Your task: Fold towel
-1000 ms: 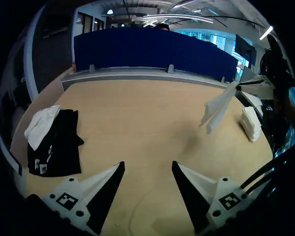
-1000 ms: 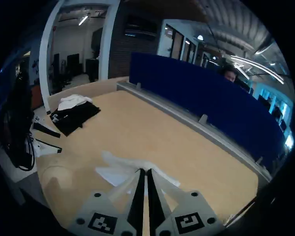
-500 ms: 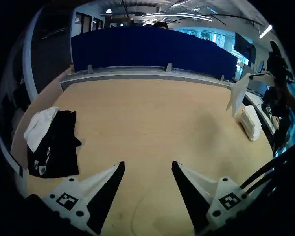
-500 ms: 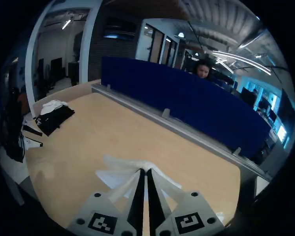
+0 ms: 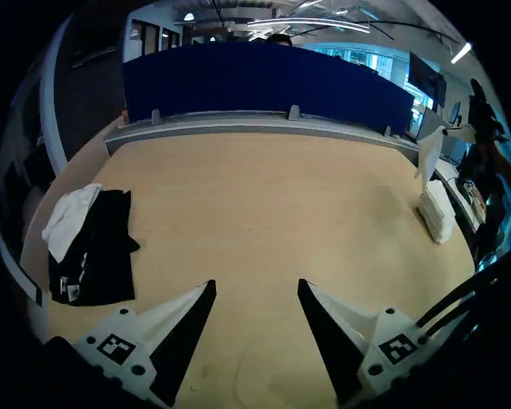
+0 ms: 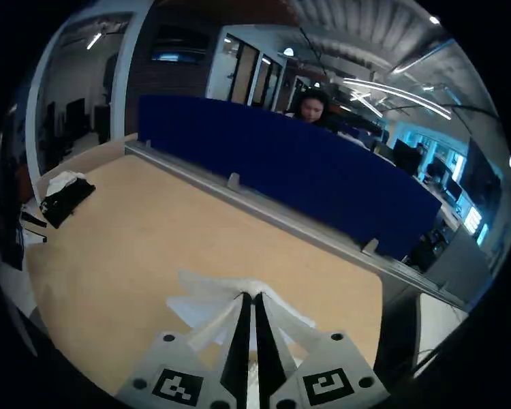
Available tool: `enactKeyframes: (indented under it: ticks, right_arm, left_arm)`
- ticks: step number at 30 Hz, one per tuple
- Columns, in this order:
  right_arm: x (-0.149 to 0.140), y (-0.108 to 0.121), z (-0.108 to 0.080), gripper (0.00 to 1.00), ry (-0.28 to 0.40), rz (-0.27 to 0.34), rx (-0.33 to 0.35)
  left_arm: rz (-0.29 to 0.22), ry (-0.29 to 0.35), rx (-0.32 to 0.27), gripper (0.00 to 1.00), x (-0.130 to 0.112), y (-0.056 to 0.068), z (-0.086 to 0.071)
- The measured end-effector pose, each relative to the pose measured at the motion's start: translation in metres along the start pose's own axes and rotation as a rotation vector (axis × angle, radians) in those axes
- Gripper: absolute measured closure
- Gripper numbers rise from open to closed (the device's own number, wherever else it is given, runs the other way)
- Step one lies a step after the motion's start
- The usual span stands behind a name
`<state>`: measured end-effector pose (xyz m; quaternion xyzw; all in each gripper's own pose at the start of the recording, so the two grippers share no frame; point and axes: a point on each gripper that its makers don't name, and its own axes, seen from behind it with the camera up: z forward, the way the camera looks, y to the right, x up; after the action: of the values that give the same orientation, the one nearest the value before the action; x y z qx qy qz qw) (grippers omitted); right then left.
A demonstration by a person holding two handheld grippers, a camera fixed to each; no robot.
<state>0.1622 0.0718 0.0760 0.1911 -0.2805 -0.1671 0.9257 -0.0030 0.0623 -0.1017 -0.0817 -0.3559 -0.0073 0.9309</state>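
Note:
My right gripper [image 6: 249, 300] is shut on a folded white towel [image 6: 208, 300], which sticks out past its fingertips above the wooden table [image 6: 153, 238]. In the left gripper view that same towel [image 5: 430, 151] hangs in the air at the far right, held by the right gripper [image 5: 450, 134], just above a stack of folded white towels [image 5: 437, 211] at the table's right edge. My left gripper [image 5: 255, 290] stands open low over the near part of the table [image 5: 255, 198], with nothing between its fingers.
A pile of black and white cloth [image 5: 88, 242] lies at the table's left edge, seen far left in the right gripper view as the cloth pile [image 6: 65, 191]. A blue divider panel [image 5: 255, 82] runs along the table's far side; a person [image 6: 313, 109] sits behind it.
The right gripper has carried the white towel to the right, from over the table to above the stack of folded towels. The left gripper has stayed open and nearly still.

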Motion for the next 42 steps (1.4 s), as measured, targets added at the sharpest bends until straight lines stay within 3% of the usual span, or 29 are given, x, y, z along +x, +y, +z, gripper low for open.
enactKeyframes:
  ticks: [9, 15, 30, 42]
  right_arm:
    - [-0.010, 0.045, 0.001, 0.96, -0.014, 0.025, -0.028]
    - [-0.015, 0.060, 0.004, 0.96, -0.031, 0.019, -0.038]
    - [-0.040, 0.067, -0.004, 0.96, -0.062, 0.031, -0.037]
    - [-0.110, 0.068, -0.033, 0.96, -0.146, 0.082, -0.062]
  left_arm:
    - [0.011, -0.009, 0.006, 0.11, -0.002, 0.007, 0.001]
    - [0.014, -0.012, 0.008, 0.11, -0.003, 0.011, 0.002]
    - [0.021, -0.012, 0.006, 0.11, 0.004, 0.019, 0.005]
    - [0.037, -0.017, -0.005, 0.11, 0.005, 0.027, 0.007]
